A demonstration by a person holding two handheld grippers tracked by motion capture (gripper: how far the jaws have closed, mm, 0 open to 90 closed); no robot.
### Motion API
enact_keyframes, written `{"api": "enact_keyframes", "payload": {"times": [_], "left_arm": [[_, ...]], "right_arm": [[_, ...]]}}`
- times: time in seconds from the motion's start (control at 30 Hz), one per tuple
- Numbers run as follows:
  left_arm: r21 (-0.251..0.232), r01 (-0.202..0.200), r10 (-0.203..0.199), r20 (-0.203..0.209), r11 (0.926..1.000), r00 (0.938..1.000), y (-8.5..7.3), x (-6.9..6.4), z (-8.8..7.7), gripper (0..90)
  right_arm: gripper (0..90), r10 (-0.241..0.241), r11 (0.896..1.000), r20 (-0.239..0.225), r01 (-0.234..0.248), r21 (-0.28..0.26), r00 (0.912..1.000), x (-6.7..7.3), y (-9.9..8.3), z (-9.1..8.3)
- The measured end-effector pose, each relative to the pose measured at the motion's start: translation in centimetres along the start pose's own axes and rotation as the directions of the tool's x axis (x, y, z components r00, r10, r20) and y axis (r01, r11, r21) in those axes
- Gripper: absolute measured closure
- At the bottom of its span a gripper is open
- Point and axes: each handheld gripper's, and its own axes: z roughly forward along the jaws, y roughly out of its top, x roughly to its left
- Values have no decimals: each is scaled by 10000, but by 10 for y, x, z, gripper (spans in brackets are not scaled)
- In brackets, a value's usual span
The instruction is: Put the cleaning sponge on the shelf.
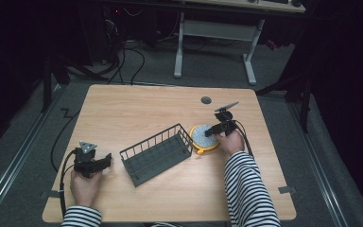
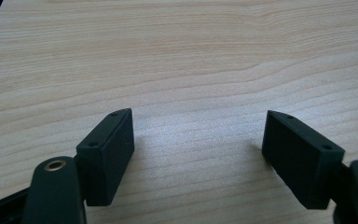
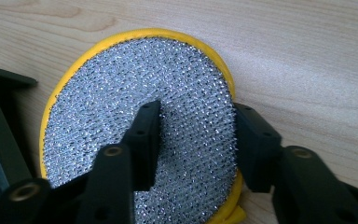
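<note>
Your right gripper [image 1: 211, 132] is down on the round scrubbing pad [image 1: 202, 137], a silvery mesh disc with a yellow rim that lies flat on the bench [image 1: 137, 106], just beside the right end of the dark wire basket [image 1: 157, 154]. In the right gripper view the fingers [image 3: 144, 140] stand apart and straddle the pad's near-right part [image 3: 140, 140]: one finger rests over the mesh near the middle, the other sits at the yellow rim, against the bench. Nothing is clamped yet. The step in hand looks like gripping the pad so you can lift it, probably toward the basket. To do it well, get the outer finger properly under or against the rim before you close, because a flat, soft disc tends to slide away or fold if only the top finger bites. Tilt the gripper a little so the rim finger wedges at the edge, then close slowly and check that both mesh and yellow backing are caught. Lift straight up first and clear the basket's wire wall before moving across. Your left gripper [image 1: 94, 163] rests on the bench well to the left of the basket, its fingers [image 2: 107, 156] wide apart over bare wood and holding nothing; keep it ready to steady the basket if the pad nudges it.
</note>
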Motion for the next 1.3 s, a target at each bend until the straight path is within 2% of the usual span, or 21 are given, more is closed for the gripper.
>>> {"api": "enact_keyframes", "payload": {"times": [0.1, 0.17, 0.33, 0.47, 0.9, 0.97, 1.1, 1.3], "left_arm": [[11, 2, -2, 28, 10000, 10000, 0, 0, 0, 256], [9, 13, -13, 36, 10000, 10000, 0, 0, 0, 256], [-9, 25, -25, 56, 10000, 10000, 0, 0, 0, 256], [-13, -14, 14, 18, 10000, 10000, 0, 0, 0, 259], [9, -6, 6, 40, 10000, 10000, 0, 0, 0, 260], [-9, 9, -9, 60, 10000, 10000, 0, 0, 0, 260], [6, 1, -1, 43, 10000, 10000, 0, 0, 0, 259], [-12, 7, -7, 7, 10000, 10000, 0, 0, 0, 261]], "right_arm": [[701, -214, 9996, 5, 214, 191, 9998, 1, 4, 0], [744, -419, 9986, 193, 412, 346, 9989, 5, 6, -1], [780, -752, 9966, 306, 742, 346, 9967, 9, 9, -4], [785, -778, 9967, 346, 768, 275, 9964, 10, 9, -8], [788, -1292, 9894, 200, 1302, -638, 9914, 13, 4, -43], [786, -1419, 9857, 167, 1428, -890, 9897, 15, 4, -52], [785, -1466, 9772, -366, 1390, -1608, 9885, 16, 1, -68], [786, -1829, 9675, -279, 1749, -1824, 9827, 21, -3, -86]]}}
